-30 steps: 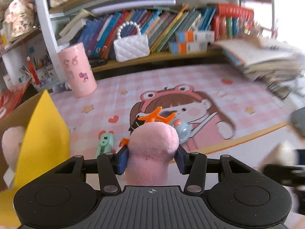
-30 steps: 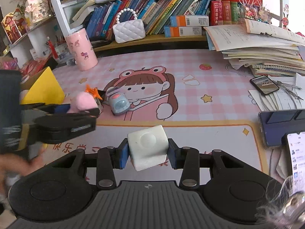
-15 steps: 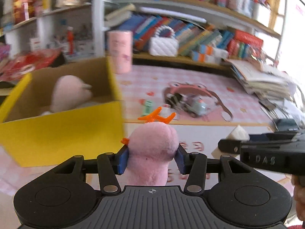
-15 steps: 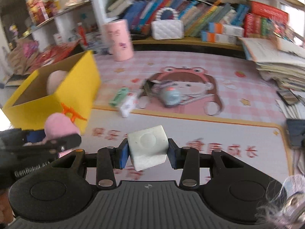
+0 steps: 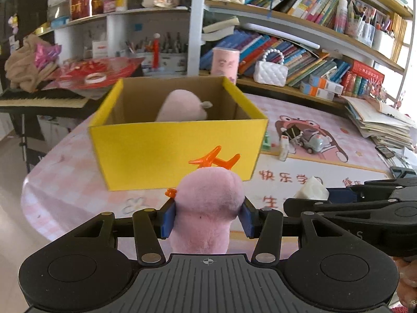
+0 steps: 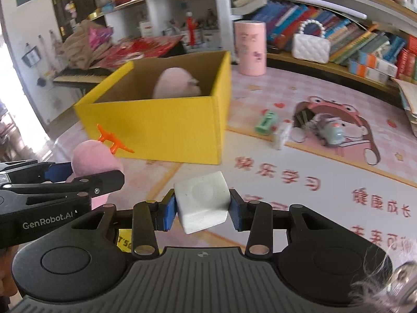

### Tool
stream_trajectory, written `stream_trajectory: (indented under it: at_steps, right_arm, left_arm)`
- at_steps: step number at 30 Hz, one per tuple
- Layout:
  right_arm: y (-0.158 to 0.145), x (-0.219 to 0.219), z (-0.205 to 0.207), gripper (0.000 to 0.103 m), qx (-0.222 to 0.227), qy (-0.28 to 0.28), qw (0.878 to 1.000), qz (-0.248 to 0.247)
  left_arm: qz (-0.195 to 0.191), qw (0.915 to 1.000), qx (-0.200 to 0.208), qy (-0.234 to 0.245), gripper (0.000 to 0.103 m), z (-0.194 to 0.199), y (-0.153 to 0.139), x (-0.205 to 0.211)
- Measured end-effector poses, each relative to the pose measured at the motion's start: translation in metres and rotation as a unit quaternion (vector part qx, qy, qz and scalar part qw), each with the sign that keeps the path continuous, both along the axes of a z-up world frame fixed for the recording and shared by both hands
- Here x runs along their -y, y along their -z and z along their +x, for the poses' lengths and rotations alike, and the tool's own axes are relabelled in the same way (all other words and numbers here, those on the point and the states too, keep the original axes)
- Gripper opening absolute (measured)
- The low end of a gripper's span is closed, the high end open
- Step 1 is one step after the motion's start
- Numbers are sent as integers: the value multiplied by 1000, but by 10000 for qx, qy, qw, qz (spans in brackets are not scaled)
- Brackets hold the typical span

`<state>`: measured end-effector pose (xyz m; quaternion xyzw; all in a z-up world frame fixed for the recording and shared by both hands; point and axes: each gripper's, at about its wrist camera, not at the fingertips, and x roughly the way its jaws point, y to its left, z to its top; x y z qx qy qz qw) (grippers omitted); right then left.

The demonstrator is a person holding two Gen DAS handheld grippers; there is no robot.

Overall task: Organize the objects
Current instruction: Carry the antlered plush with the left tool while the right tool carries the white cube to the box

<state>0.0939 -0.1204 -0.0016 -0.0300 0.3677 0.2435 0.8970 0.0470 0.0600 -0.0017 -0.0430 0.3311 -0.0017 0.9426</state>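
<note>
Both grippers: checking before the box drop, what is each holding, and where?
Left gripper pinches the pink plush toy across its body; right gripper clamps the white cube by opposite sides.

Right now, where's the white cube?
In the right wrist view the white cube sits clamped in the right gripper, short of the yellow box.

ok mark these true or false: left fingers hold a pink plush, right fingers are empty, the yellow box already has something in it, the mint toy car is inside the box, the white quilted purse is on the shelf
1. The left gripper holds a pink plush toy: true.
2. The right gripper is empty: false, its fingers clamp a white cube.
3. The yellow box already has something in it: true, a pink plush lies inside.
4. The mint toy car is inside the box: false, it sits on the pink mat.
5. The white quilted purse is on the shelf: true.
</note>
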Motion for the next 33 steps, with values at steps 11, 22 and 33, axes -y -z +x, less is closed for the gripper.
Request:
stream_trajectory:
  at_steps: [11, 22, 33]
  right_arm:
    - [-3, -37, -41, 39, 42, -45, 10000, 0]
    - [-6, -57, -64, 39, 144, 106, 9998, 76]
    - [-9, -75, -71, 39, 175, 94, 9998, -60]
  left_arm:
    - [-3, 9999, 142, 82, 48, -40, -5, -34]
    - [53, 9993, 282, 219, 48, -54, -8, -55]
    - [-87, 9993, 309, 189, 48, -58, -7, -72]
